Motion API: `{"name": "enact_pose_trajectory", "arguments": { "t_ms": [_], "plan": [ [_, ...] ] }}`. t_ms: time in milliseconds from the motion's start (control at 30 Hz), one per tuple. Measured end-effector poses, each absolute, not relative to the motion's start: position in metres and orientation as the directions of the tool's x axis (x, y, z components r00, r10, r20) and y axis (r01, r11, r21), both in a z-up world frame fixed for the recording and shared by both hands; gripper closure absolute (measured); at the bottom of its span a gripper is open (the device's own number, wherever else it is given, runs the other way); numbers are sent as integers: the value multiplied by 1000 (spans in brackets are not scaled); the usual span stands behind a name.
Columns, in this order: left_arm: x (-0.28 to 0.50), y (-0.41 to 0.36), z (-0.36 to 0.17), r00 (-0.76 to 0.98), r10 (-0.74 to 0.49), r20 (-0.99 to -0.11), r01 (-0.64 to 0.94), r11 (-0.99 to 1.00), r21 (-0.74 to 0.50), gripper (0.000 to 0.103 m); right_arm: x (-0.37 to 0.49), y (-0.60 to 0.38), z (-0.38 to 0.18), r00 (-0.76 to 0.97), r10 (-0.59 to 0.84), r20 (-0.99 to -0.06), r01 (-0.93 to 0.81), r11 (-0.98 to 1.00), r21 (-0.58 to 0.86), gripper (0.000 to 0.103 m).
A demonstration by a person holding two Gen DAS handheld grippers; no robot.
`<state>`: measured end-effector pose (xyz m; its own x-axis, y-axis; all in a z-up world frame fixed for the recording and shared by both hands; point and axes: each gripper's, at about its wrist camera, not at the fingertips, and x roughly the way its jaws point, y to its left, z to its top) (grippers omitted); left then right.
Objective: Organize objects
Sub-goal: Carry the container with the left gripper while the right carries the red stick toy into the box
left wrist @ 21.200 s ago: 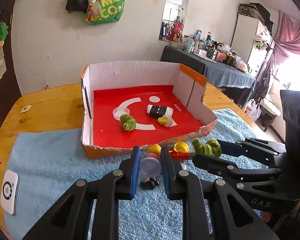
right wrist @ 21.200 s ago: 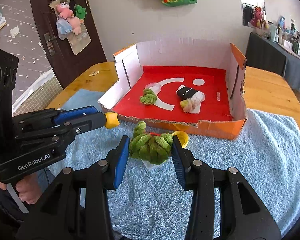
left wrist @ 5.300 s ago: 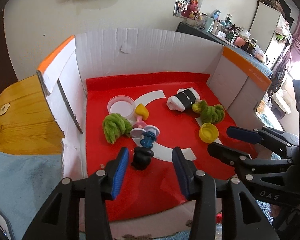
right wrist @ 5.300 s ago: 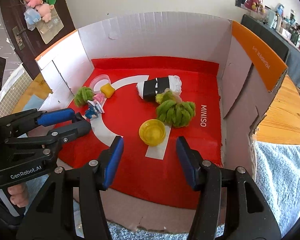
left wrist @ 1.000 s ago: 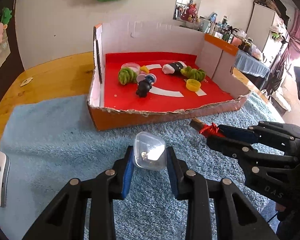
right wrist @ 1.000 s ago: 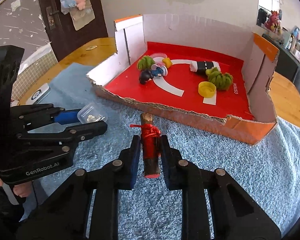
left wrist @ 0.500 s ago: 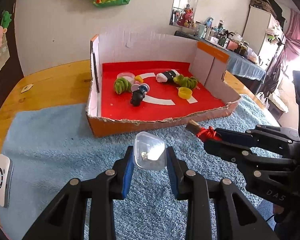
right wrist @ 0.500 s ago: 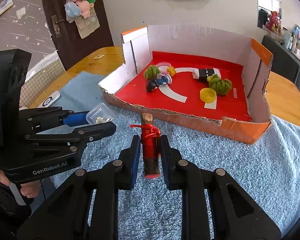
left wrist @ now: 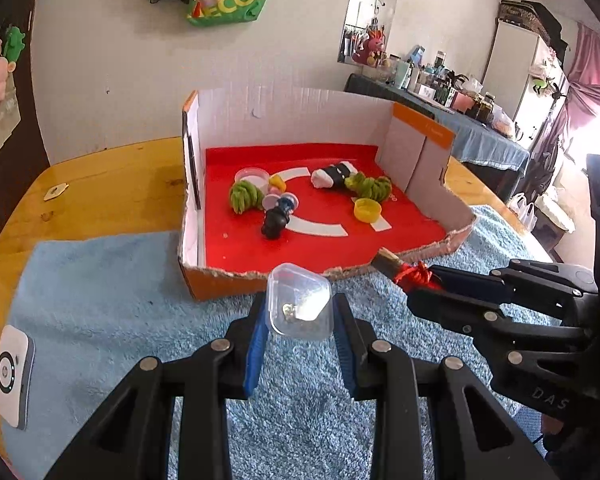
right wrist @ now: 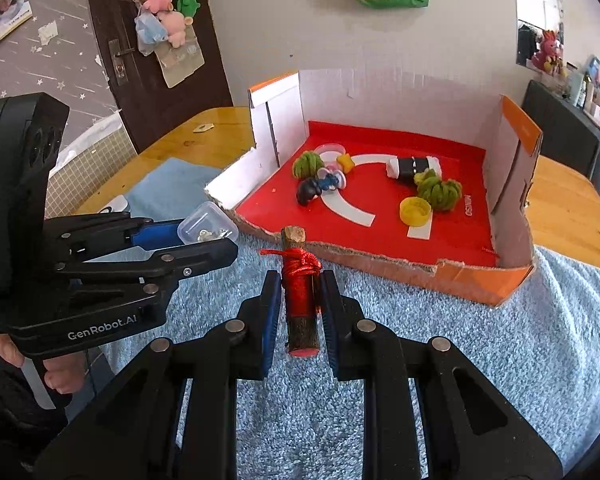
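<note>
White wall (left wrist: 100, 60), dark door (right wrist: 148, 40)

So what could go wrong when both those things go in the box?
The clear plastic case looks smooth, so it might slip from the left gripper. The torn front edge of the cardboard box could catch the wooden stick in the right gripper. The two grippers are close and might bump.

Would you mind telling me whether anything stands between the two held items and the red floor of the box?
Only the box's torn low front edge lies between. The clear case and the red-wrapped stick are held above the blue towel, short of it.
</note>
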<state>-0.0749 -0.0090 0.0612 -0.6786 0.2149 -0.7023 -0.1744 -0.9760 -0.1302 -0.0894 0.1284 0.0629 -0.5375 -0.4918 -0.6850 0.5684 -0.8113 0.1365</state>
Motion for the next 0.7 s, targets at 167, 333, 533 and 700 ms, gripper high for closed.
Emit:
{"name": "enact_pose_trajectory", "arguments": {
  "t_ms": [167,333,533,700],
  "plan": [
    [-81,-8,65,-683,218,-697,-177,-975,-131,70,-96,129,66,-543,-491,-682,563,-815,138,84],
    [-88,-7,67,-683,220,-696,-180,-975,-132,70,-103,129,67,-545,-490,-680,559,-817,141,84],
    [-100,-6,71,-681,225,-697,-183,-974,-135,70,-114,132,71,-552,-487,-677,549,-823,145,84],
    [-115,-4,73,-675,234,-700,-187,-972,-145,70,-126,135,73,-554,-481,-679,539,-829,148,84]
  ]
}}
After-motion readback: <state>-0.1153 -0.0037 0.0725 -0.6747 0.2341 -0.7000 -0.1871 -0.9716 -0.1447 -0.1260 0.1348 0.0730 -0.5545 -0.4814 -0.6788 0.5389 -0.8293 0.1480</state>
